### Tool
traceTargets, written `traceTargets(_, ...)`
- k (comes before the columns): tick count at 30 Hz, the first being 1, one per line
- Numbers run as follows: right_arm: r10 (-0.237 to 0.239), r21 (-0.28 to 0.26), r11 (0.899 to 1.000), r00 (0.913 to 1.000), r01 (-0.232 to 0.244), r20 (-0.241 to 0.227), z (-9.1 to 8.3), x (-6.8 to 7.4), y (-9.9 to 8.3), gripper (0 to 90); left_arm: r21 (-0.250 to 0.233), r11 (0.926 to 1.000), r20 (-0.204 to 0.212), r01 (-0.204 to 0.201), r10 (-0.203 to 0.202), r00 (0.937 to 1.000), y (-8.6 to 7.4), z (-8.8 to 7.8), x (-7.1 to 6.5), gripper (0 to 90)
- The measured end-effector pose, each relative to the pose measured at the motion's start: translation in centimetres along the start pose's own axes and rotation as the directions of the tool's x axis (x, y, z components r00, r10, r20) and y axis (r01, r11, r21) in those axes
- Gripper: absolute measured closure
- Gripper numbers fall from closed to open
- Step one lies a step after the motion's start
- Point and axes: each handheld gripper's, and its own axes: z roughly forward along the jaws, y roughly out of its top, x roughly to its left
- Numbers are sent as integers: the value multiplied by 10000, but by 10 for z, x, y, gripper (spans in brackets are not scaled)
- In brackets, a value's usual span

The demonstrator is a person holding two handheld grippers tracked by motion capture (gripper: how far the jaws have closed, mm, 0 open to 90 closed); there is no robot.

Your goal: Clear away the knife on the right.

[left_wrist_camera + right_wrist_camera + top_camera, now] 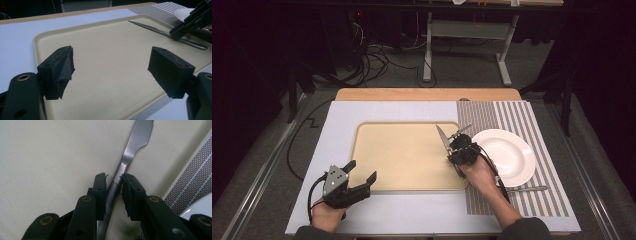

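Note:
A table knife (441, 134) lies along the right side of the beige tray (402, 155), blade pointing away from me. My right gripper (455, 144) reaches down over its handle. In the right gripper view the knife (135, 147) runs between the jaws of that gripper (113, 176), which stand narrowly apart beside the handle, and it rests on the tray (50, 157). My left gripper (361, 170) hovers at the tray's near left corner. Its jaws are wide open with nothing between them (120, 65). From there I see the knife (160, 30) and the right gripper (175, 35) across the tray (100, 50).
A white plate (507, 150) sits right of the tray on a striped placemat (512, 115). Another piece of cutlery (527, 188) lies on that mat near the plate's front. A pale mat (337, 120) covers the rest of the wooden table. Cables and table legs stand beyond.

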Motion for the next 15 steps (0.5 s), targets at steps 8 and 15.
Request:
traceTargets(8,3,-11,10000,10000,-3,-37,0,-2,0,733,24,10000,65,13,-13,10000,0,0,0,219)
traceTargets(15,0,67,10000,9999,1,-115,-1,-2,0,730,40,10000,28,20,-20,10000,-1,1,0,218)
